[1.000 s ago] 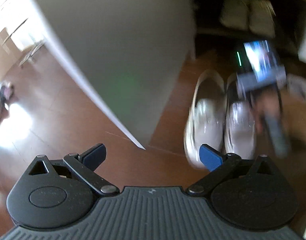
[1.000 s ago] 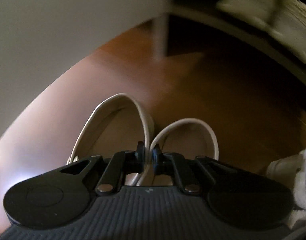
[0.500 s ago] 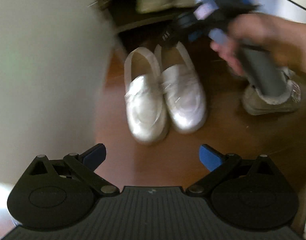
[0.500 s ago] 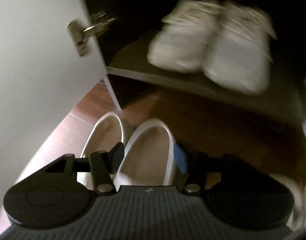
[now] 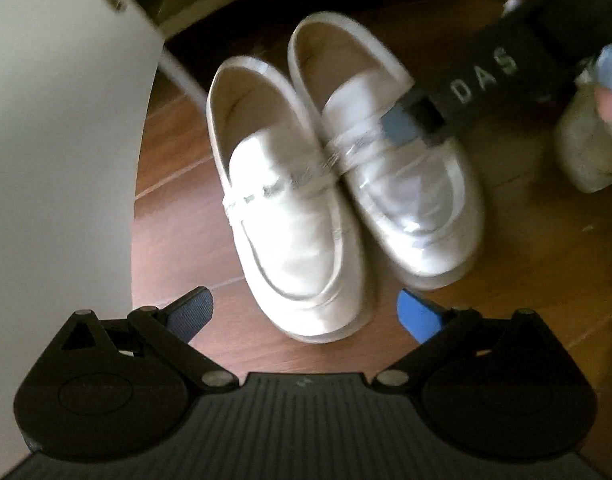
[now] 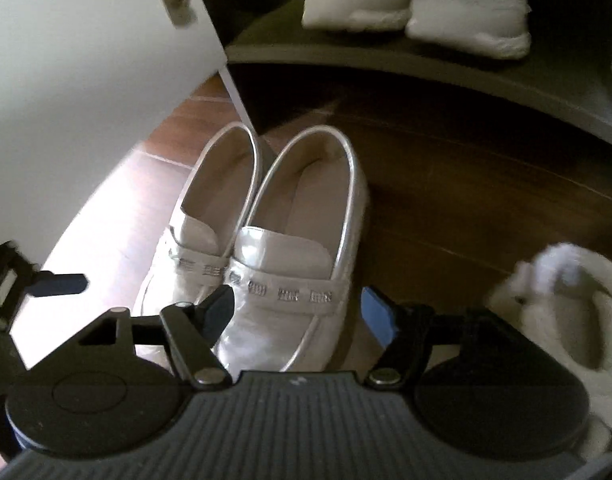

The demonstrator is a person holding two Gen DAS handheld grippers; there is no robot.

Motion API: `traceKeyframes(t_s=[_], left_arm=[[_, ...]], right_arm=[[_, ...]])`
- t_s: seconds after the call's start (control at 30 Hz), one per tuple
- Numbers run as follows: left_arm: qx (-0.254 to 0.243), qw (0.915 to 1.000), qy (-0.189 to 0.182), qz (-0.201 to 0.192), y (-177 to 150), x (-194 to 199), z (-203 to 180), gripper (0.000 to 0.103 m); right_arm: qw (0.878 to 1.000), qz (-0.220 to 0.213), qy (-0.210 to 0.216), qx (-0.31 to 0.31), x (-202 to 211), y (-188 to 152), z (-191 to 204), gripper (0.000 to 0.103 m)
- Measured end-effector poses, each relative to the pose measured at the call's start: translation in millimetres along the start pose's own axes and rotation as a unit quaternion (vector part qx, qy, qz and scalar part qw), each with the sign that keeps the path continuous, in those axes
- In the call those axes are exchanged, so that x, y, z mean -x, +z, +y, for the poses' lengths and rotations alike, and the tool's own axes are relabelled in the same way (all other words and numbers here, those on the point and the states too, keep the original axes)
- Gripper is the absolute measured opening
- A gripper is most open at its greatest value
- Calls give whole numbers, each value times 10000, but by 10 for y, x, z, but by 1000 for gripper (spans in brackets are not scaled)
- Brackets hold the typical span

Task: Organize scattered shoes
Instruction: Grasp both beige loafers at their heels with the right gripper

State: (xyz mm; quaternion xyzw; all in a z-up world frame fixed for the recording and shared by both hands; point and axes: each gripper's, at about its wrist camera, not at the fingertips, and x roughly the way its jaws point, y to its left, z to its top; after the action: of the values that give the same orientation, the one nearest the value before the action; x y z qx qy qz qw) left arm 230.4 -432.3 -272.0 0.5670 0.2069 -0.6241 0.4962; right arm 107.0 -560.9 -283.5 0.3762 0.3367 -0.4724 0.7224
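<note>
Left wrist view: the left gripper hangs over the toes of the white loafers, which stand side by side and touching on the wooden floor, heels toward the cabinet and long axes running away from the camera. Its jaws stand wide and are closing slightly, nothing pressed between them; the nearer toe lies just ahead, between the pads. The right gripper reaches in from the upper right over the far loafer's vamp, and its black body reads "DAS". Right wrist view: the right gripper's jaws are opening, with the right-hand loafer between the pads but not clamped. The open white door stands beside the pair; white sneakers sit on the shelf beyond, and a fleecy slipper lies to the right. Judging by this, the right gripper is nearer for a regrasp.
</note>
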Motion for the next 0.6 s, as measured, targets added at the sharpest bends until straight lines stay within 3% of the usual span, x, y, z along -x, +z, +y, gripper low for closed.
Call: traceKeyframes(t_s=[0.17, 0.33, 0.43, 0.6], left_arm=[[118, 9987, -504, 35, -102, -251, 90, 91], [736, 9944, -754, 96, -90, -475, 260, 88], [1085, 9910, -770, 137, -37, -533, 290, 89], [1287, 9896, -622, 174, 107, -585, 304, 88]], right_arm=[[9997, 117, -186, -142, -214, -181, 174, 71], [9992, 59, -361, -137, -309, -177, 208, 79], [9990, 80, -317, -289, -333, -184, 184, 77], [9994, -37, -184, -296, -362, -160, 135, 62]])
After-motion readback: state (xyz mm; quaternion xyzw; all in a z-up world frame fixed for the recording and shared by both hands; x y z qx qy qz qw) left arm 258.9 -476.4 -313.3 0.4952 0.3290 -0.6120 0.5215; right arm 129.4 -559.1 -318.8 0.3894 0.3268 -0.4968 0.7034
